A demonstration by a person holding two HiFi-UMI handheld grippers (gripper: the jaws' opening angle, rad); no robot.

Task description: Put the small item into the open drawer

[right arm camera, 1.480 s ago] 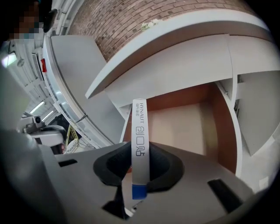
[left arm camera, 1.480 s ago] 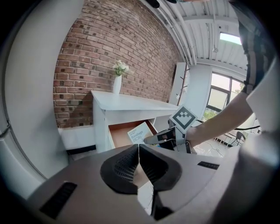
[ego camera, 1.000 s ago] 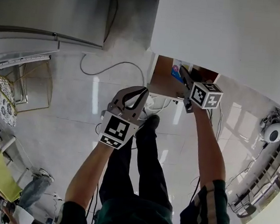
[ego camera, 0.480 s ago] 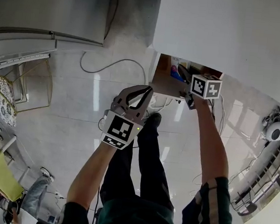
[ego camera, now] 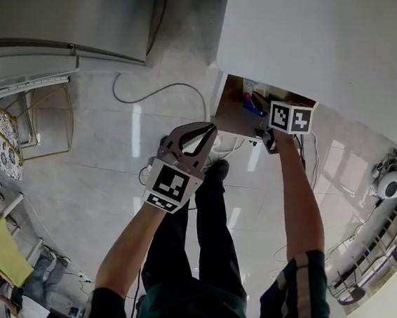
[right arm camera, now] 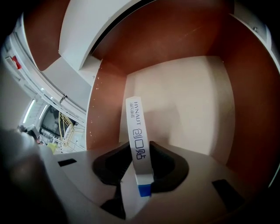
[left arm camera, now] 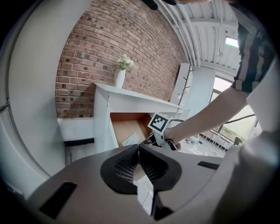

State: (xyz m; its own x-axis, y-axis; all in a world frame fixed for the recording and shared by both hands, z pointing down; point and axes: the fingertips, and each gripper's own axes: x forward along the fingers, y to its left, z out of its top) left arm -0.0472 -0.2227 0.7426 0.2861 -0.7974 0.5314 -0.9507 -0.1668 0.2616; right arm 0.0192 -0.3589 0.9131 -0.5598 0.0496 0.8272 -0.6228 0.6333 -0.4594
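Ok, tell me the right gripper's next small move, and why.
Probably open the jaws a little wider and let go. The right gripper is inside the drawer, with the white packet between its jaws above the bare drawer floor. The jaws have just been opening, yet the pads look to be pinching the packet, so a bit more should drop it in.
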